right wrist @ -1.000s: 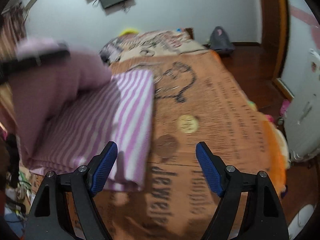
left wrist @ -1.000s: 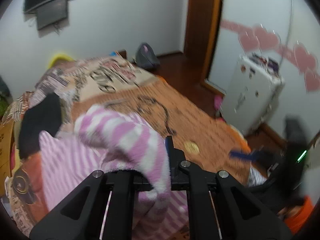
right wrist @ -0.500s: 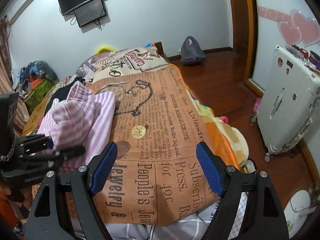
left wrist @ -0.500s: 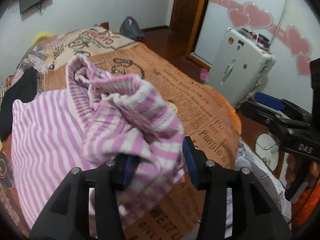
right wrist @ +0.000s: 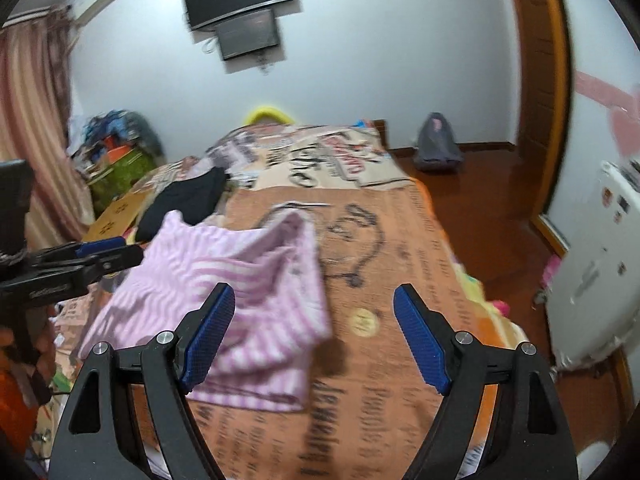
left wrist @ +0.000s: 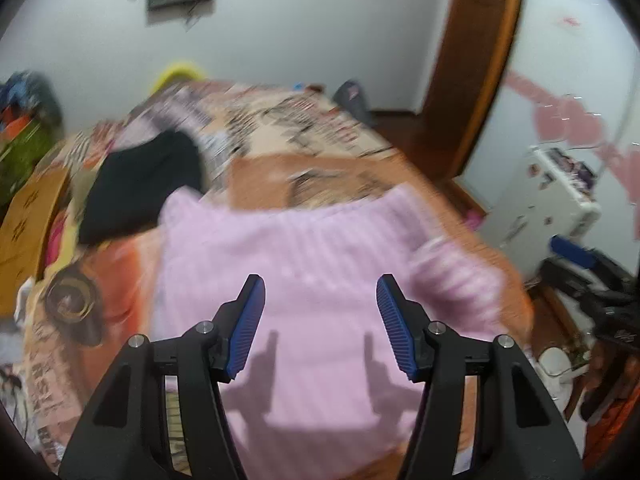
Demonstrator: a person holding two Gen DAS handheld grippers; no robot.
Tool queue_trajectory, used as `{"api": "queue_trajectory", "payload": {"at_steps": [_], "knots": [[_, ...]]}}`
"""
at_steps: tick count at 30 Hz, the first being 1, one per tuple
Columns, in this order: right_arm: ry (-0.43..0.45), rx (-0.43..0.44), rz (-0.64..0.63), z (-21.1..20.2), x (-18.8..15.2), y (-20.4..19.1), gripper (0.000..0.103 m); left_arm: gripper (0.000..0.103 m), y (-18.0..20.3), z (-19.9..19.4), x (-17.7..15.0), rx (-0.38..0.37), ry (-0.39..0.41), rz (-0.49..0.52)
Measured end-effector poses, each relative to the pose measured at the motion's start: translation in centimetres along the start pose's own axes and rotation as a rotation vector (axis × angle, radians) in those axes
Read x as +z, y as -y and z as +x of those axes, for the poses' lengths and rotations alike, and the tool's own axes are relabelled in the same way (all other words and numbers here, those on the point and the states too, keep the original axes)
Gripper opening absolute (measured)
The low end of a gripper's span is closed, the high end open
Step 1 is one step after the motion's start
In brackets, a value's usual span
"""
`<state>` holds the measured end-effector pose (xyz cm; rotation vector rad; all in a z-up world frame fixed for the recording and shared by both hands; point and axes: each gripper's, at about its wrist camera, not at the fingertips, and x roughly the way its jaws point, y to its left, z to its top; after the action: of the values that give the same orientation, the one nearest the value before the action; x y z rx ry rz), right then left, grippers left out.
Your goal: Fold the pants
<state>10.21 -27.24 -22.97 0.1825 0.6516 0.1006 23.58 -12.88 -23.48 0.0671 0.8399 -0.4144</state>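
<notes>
Pink striped pants lying bunched on the orange bedspread, just beside the black garment, folded over though blur hides the edges. Best squared up flat before any further fold.

Left gripper above the pants, jaws just opened, spread, nothing between. Right gripper near the pants' edge, jaws spread, empty.
</notes>
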Motion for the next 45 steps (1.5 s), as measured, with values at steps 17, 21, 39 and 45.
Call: {"api": "queue_trajectory", "payload": {"at_steps": [17, 21, 39, 45], "knots": [[-0.191, -0.116, -0.074, 7.5, -2.9, -0.4, 0.079, 0.062, -2.7, 3.0, -4.1, 0.048, -0.086, -0.046], [-0.203, -0.123, 0.038, 5.8, -4.3, 2.9, 0.079, 0.062, -3.7, 0.5, -4.1, 0.086, -0.037, -0.042], [-0.246, 0.078, 0.053, 5.4, -6.8, -3.0, 0.081, 0.062, -5.9, -0.8, -8.5, 0.187, -0.097, -0.053], [-0.247, 0.065, -0.004, 7.6, -6.8, -2.6, 0.082, 0.062, -5.1, -1.1, -8.8, 0.141, -0.113, -0.060]]}}
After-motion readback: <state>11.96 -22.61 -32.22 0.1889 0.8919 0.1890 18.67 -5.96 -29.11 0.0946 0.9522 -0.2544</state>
